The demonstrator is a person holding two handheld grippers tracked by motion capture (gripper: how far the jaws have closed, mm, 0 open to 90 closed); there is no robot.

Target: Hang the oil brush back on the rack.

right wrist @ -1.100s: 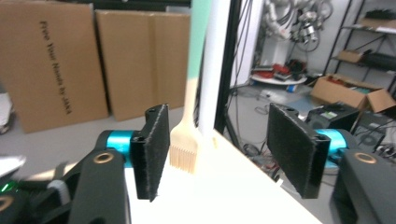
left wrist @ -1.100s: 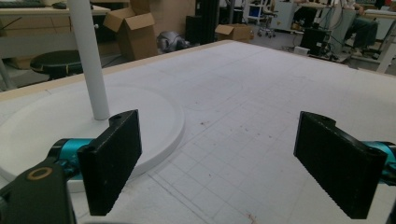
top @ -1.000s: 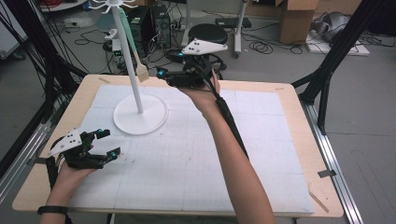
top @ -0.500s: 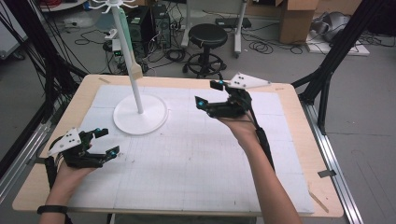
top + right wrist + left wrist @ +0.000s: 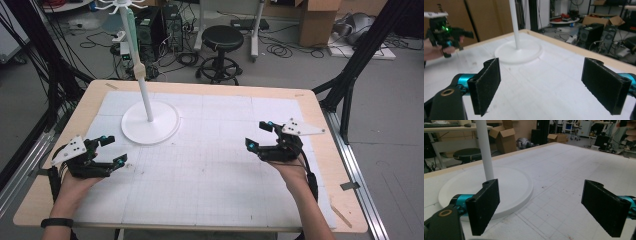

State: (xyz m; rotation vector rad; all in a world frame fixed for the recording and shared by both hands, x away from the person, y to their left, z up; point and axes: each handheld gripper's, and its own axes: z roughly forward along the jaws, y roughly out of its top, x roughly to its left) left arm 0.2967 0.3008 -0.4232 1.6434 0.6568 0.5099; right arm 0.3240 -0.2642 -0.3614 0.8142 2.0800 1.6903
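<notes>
A white stand with a round base (image 5: 150, 122) and a thin pole (image 5: 144, 95) rises at the table's back left. A pale green and beige utensil (image 5: 132, 35) hangs from its top hooks. My left gripper (image 5: 115, 149) hovers open near the front left, nothing between its jaws (image 5: 544, 200); the base (image 5: 511, 185) lies just ahead of it. My right gripper (image 5: 256, 134) is low over the mat at the right. It is open and empty (image 5: 541, 80), and its jaws have just been opening. It faces the stand (image 5: 517, 52) and the left gripper (image 5: 461, 38).
A white grid mat (image 5: 210, 170) covers most of the wooden table (image 5: 310, 100). Black frame posts (image 5: 350, 85) stand at the table's sides. On the floor beyond are a black stool (image 5: 222, 37), cardboard boxes (image 5: 320, 20) and loose cables.
My right gripper moved from beside the stand's pole at the back to the right, toward the front and down, its jaws now wider. The left gripper has stayed where it was.
</notes>
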